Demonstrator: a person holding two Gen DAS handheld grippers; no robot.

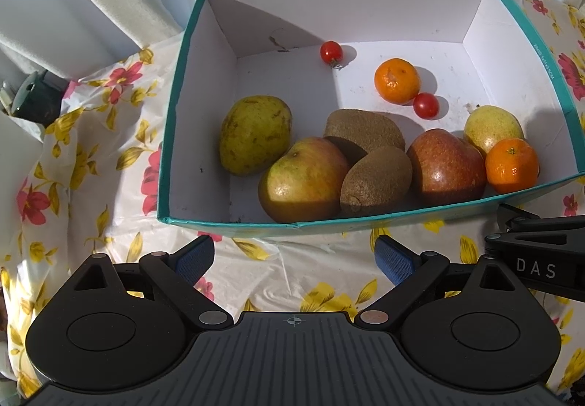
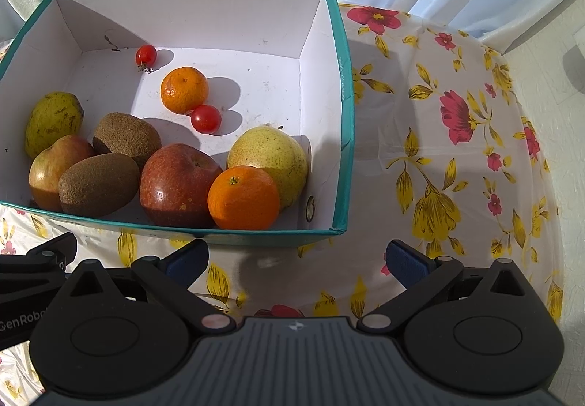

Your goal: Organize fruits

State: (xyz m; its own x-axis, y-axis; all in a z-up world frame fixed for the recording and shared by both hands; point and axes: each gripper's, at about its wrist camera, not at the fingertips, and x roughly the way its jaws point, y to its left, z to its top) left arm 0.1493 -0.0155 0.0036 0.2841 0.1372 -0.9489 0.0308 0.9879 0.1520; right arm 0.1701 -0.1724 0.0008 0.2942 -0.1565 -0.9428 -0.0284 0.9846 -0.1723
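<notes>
From the left wrist, the left gripper (image 1: 294, 258) gapes wide, holding nothing, just short of the teal box (image 1: 256, 223), whose fruits cluster from 9 to 3 o'clock. From the right wrist, the right gripper (image 2: 296, 259) is likewise wide apart and bare, the box (image 2: 342, 76) at 11 o'clock with an orange (image 2: 243, 197) nearest.
</notes>
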